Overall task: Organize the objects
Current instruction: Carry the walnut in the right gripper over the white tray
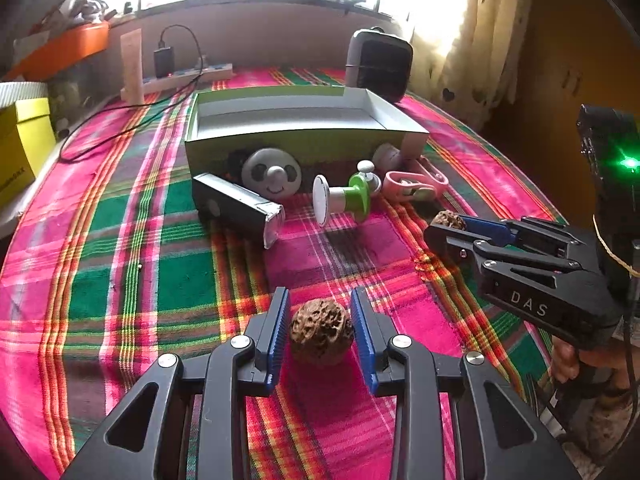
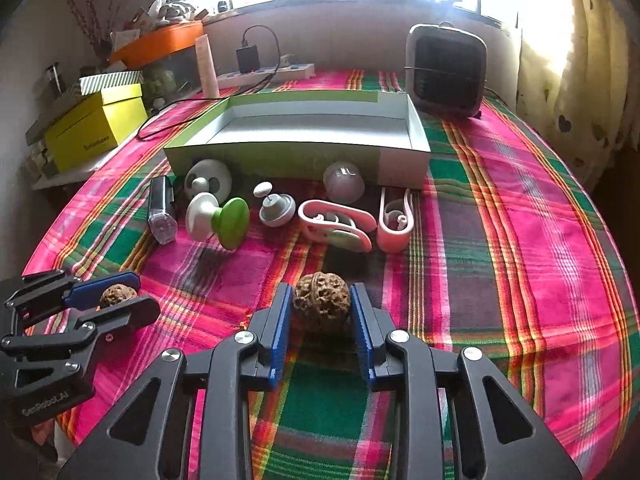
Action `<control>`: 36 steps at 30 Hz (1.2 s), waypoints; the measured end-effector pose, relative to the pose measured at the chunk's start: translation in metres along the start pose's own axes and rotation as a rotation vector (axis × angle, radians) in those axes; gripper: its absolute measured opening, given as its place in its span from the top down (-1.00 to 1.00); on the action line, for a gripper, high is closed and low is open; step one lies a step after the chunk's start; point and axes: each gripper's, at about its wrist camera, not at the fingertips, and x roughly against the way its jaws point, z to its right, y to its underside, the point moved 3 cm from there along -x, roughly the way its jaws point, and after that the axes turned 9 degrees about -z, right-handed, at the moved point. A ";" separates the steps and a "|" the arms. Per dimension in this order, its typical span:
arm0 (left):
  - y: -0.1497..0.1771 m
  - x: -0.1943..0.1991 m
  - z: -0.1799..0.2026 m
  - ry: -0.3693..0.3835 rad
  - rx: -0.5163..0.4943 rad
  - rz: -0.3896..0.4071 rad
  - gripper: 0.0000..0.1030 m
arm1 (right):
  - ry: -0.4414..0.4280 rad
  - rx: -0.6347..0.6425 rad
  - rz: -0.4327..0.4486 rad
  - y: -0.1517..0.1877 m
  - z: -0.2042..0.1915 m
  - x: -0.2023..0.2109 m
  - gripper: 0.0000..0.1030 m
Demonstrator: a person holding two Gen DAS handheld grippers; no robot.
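My left gripper [image 1: 320, 330] is closed around a wrinkled brown walnut [image 1: 321, 332], pads at its sides. It also shows in the right wrist view [image 2: 120, 296] holding that walnut [image 2: 117, 294]. My right gripper [image 2: 321, 309] is shut on a second walnut [image 2: 321, 307]; in the left wrist view it is at the right [image 1: 450, 226] with its walnut [image 1: 449, 220]. An empty green-and-white box tray [image 2: 280, 152] stands beyond. In front of it lie a panda-face toy [image 2: 208, 180], a dark rectangular light [image 2: 162, 212], a green-and-white spool [image 2: 220, 218], a small grey knob [image 2: 276, 206], pink clips [image 2: 340, 226] and a pale round lamp [image 2: 344, 182].
A plaid cloth [image 2: 500, 240] covers the table. A grey heater [image 2: 446, 70] stands at the back right, a power strip with charger [image 2: 264, 68] at the back, a yellow box [image 2: 96, 124] and orange box [image 2: 160, 42] at the left. Curtains [image 2: 580, 60] hang at the right.
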 end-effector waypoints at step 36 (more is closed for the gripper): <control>-0.069 0.007 -0.024 -0.016 0.062 0.057 0.46 | -0.083 0.056 0.080 -0.061 -0.006 0.009 0.41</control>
